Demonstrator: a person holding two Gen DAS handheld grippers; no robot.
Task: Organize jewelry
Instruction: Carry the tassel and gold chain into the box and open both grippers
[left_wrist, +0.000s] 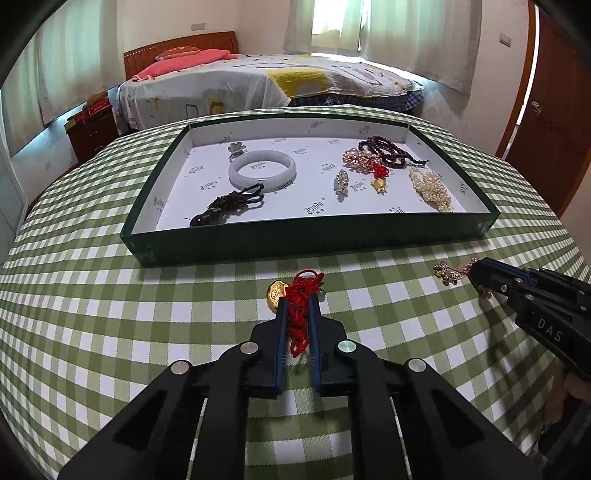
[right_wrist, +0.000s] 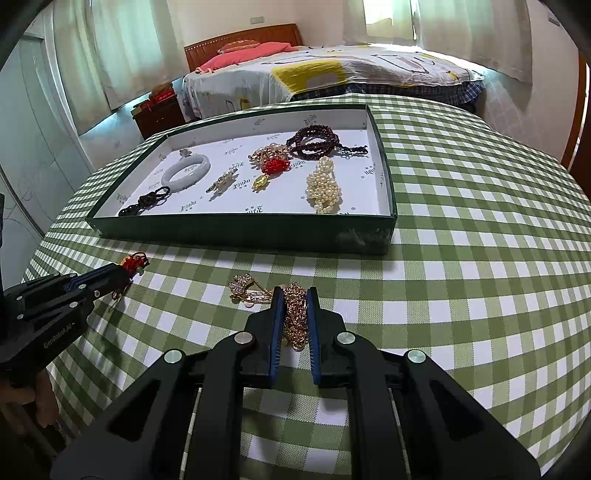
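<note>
My left gripper (left_wrist: 298, 301) is shut on a red cord (left_wrist: 300, 325) that carries a gold pendant (left_wrist: 275, 293), low over the green checked tablecloth (left_wrist: 147, 332). My right gripper (right_wrist: 295, 293) is shut on a gold chain (right_wrist: 295, 317); the chain's rhinestone ornament (right_wrist: 242, 286) lies on the cloth to its left. Just beyond both stands a green tray (left_wrist: 314, 242) lined in white. In it lie a white bangle (left_wrist: 262, 171), a black cord (left_wrist: 231, 206), dark red beads (left_wrist: 388, 147), pearls (left_wrist: 432, 190) and a small brooch (left_wrist: 340, 181).
The table's rounded edges fall away to the left and right. Behind the tray stands a bed (left_wrist: 277, 81), with a dark nightstand (left_wrist: 94, 129) to its left and a wooden door (left_wrist: 554, 122) at the right. A hand (right_wrist: 37, 402) holds the left gripper's handle.
</note>
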